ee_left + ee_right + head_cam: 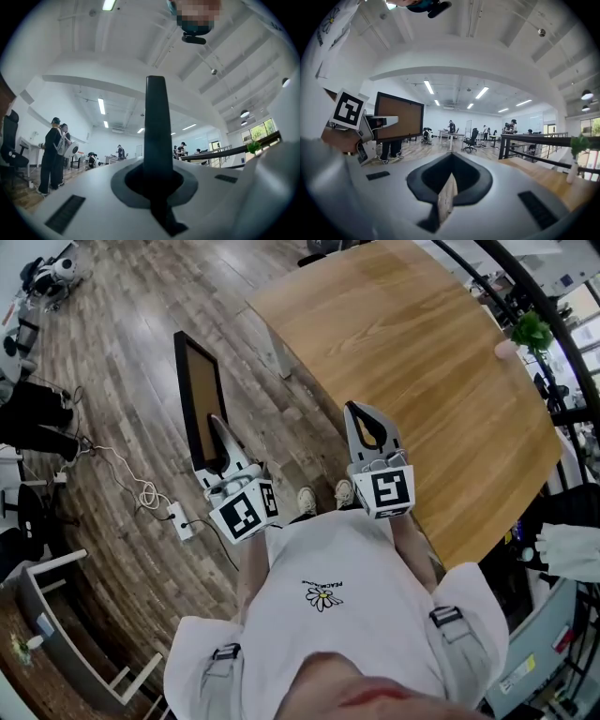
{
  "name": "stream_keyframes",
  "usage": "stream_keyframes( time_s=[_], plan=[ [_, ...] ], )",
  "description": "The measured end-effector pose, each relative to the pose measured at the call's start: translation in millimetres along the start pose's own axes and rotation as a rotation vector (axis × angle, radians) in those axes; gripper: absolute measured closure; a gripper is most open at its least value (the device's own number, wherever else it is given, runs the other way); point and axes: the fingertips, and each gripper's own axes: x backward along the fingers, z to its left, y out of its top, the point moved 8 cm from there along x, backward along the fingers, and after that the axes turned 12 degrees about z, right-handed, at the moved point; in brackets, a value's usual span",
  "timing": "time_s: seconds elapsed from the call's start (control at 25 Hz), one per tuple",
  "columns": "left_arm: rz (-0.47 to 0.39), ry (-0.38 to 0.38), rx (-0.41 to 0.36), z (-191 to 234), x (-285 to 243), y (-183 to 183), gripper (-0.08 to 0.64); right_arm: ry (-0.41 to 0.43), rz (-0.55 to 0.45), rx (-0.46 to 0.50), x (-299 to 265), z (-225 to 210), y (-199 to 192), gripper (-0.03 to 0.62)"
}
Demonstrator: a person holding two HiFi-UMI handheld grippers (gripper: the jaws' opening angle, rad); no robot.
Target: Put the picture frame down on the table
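The picture frame [200,397], black-rimmed with a brown board, hangs upright over the wood floor left of the table [422,362]. My left gripper [216,427] is shut on its lower right edge. In the left gripper view the picture frame [156,122] shows edge-on as a black bar rising from between the jaws of the left gripper [157,180]. My right gripper [354,411] is shut and holds nothing; it hovers at the table's near edge. From the right gripper [449,180], the picture frame [399,117] and the left gripper [370,124] appear at the left.
A small plant [532,331] in a pale vase stands at the table's far right edge, beside a black railing [553,343]. A power strip [178,519] with a white cable lies on the floor at the left. Several people [54,154] and desks stand far off.
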Motion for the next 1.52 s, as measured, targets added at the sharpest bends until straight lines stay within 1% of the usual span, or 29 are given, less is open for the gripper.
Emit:
stream_keyframes(
  time_s=[0.08,0.16,0.32,0.44,0.52,0.6,0.68,0.72,0.76,0.84,0.88,0.96,1.04,1.16,1.32,1.4,1.44,1.48,1.52],
  plan=[
    [-0.011,-0.054,-0.078,-16,-8,1,0.535,-0.057,0.013,-0.016,6,-10,-5,0.583],
    [-0.027,-0.131,-0.146,-42,-18,2,0.535,-0.128,0.025,-0.047,18,-26,-13,0.583],
    [-0.066,-0.304,-0.221,-106,-35,7,0.535,-0.26,0.036,-0.092,52,-62,-25,0.583],
    [-0.105,-0.434,-0.279,-160,-41,12,0.535,-0.392,0.031,-0.155,84,-87,-36,0.583],
    [-0.129,-0.54,-0.341,-197,-43,10,0.535,-0.485,0.019,-0.201,109,-100,-44,0.583],
    [-0.175,-0.648,-0.428,-232,-42,9,0.535,-0.573,0.011,-0.219,135,-109,-53,0.583],
    [-0.243,-0.734,-0.505,-262,-39,14,0.535,-0.649,0.009,-0.234,157,-113,-62,0.583],
    [-0.259,-0.764,-0.506,-274,-38,16,0.535,-0.679,0.008,-0.244,167,-114,-66,0.583],
    [-0.252,-0.788,-0.456,-284,-36,16,0.535,-0.706,0.006,-0.257,176,-115,-69,0.583],
    [-0.197,-0.835,-0.298,-300,-31,12,0.535,-0.76,0.006,-0.28,193,-118,-73,0.583],
    [-0.173,-0.864,-0.252,-306,-29,9,0.535,-0.785,0.009,-0.289,200,-119,-75,0.583],
    [-0.137,-0.916,-0.217,-317,-26,1,0.535,-0.829,0.014,-0.294,214,-117,-79,0.583],
    [-0.111,-0.948,-0.209,-326,-25,-7,0.535,-0.866,0.015,-0.295,226,-115,-83,0.583],
    [-0.104,-0.979,-0.228,-336,-23,-18,0.535,-0.909,0.024,-0.316,240,-111,-88,0.582],
    [-0.1,-1.007,-0.199,-345,-15,-15,0.535,-0.919,0.034,-0.333,244,-111,-91,0.583],
    [-0.094,-1.01,-0.2,-346,-15,-17,0.535,-0.913,0.039,-0.333,242,-109,-90,0.582],
    [-0.101,-1.008,-0.215,-348,-14,-17,0.535,-0.908,0.043,-0.334,240,-108,-91,0.583],
    [-0.122,-1.007,-0.249,-350,-14,-16,0.535,-0.903,0.048,-0.335,239,-107,-92,0.583],
    [-0.155,-1.011,-0.306,-355,-13,-13,0.535,-0.899,0.055,-0.334,237,-106,-93,0.582]
  ],
)
